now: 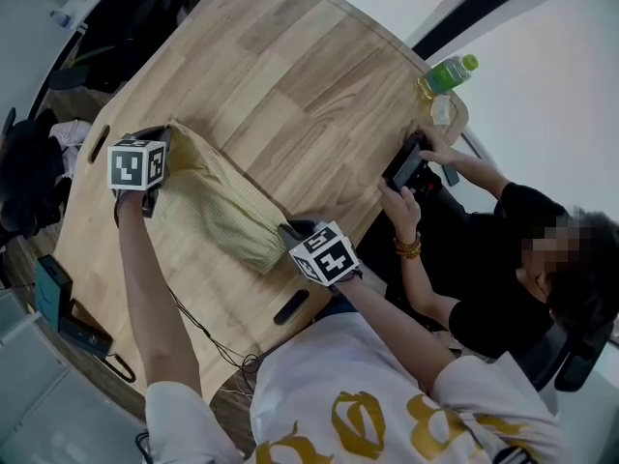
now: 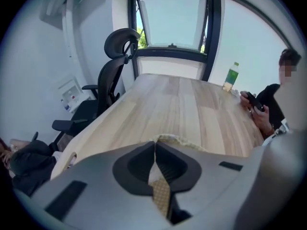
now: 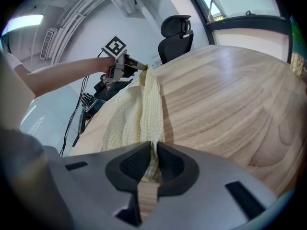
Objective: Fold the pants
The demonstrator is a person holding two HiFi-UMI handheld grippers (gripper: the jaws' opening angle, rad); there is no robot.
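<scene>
Pale yellow checked pants lie bunched in a long strip on the wooden table, stretched between my two grippers. My left gripper is shut on one end of the cloth at the table's left edge; in the left gripper view the fabric is pinched between the closed jaws. My right gripper is shut on the other end near the front edge. In the right gripper view the pants run from its jaws up to the left gripper, lifted slightly there.
A person sits at the table's right side holding a phone. A green bottle stands at the far right corner. A black office chair stands at the left side. Cables hang near the front edge, by a slot.
</scene>
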